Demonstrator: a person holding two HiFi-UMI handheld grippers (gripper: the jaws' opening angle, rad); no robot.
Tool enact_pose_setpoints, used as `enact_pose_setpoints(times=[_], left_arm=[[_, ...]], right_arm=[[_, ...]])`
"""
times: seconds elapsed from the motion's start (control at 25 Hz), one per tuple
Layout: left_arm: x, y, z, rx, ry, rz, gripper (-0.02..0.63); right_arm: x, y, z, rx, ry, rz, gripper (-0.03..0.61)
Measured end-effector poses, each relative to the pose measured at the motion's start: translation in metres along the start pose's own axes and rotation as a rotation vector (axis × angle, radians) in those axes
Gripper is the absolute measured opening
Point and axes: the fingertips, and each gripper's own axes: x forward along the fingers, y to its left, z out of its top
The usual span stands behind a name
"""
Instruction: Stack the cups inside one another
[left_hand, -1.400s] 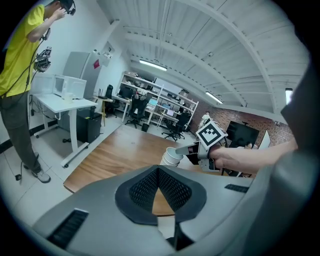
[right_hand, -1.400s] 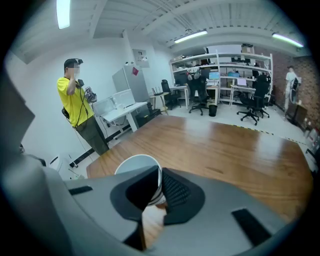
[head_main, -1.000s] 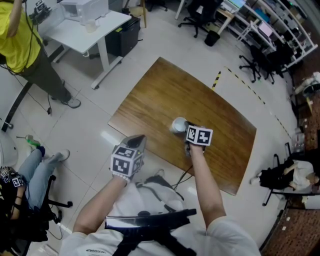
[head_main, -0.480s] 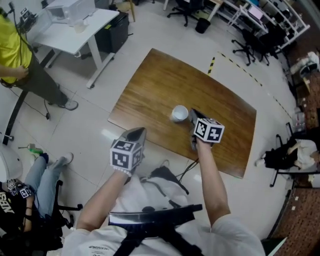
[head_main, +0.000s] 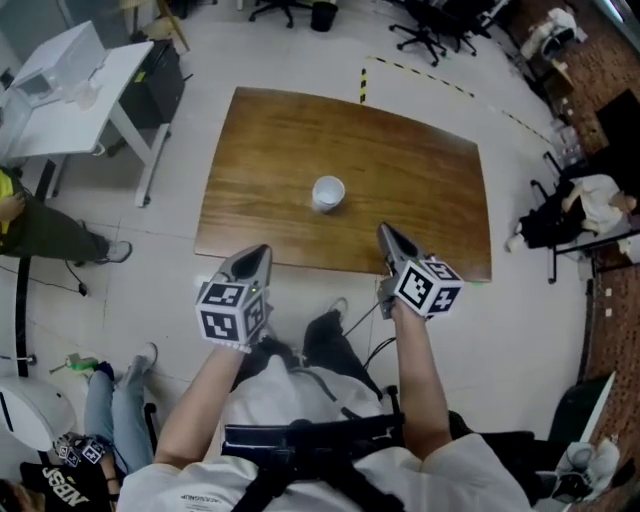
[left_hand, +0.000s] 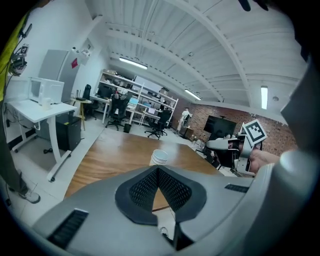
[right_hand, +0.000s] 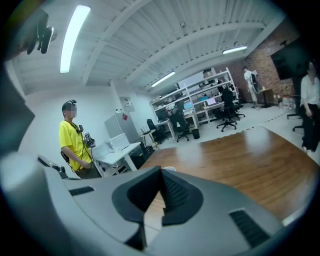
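On the wooden table (head_main: 420, 150), near its middle, the white cups (head_main: 328, 193) stand nested upright; left gripper (head_main: 257, 254) and right gripper (head_main: 385, 235) hover by the near edge, jaws pressed together, empty.

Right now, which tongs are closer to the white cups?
Right, seemingly. The right tongs hover over the table's near edge, right of the white cup stack; the left tongs hang farther off, at that edge's left.

The left gripper (head_main: 257, 252) and right gripper (head_main: 385, 233) are grey, their cubes (head_main: 230, 312) patterned in black-and-white squares. Beyond them, the cups (head_main: 327, 193) are white and the table (head_main: 420, 150) is brown wood-grain.
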Motion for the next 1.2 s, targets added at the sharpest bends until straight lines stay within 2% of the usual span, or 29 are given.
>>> enact_pose_setpoints(times=[0.12,0.32,0.44,0.6,1.0,1.2], left_arm=[[0.003,-0.01,0.0,0.01,0.012,-0.026,-0.003],[0.009,-0.03,0.006,0.033,0.01,-0.048,-0.003],[0.009,-0.042,0.01,0.03,-0.001,-0.05,-0.003],[0.008,-0.056,0.015,0.038,-0.025,-0.042,-0.003],[-0.003,-0.064,0.016,0.0,-0.074,0.009,-0.003],[-0.006,-0.059,0.016,-0.01,-0.088,0.019,-0.003]], right_arm=[[-0.027,-0.001,-0.014,0.045,-0.026,-0.028,0.0],[-0.052,-0.005,-0.024,0.036,-0.034,-0.059,0.0],[-0.055,-0.005,-0.021,0.022,-0.031,-0.044,0.0],[-0.057,-0.002,-0.007,-0.065,-0.025,-0.034,0.0],[-0.047,0.009,0.003,-0.103,-0.011,0.055,0.0],[-0.042,0.015,0.002,-0.12,-0.005,0.073,0.0]])
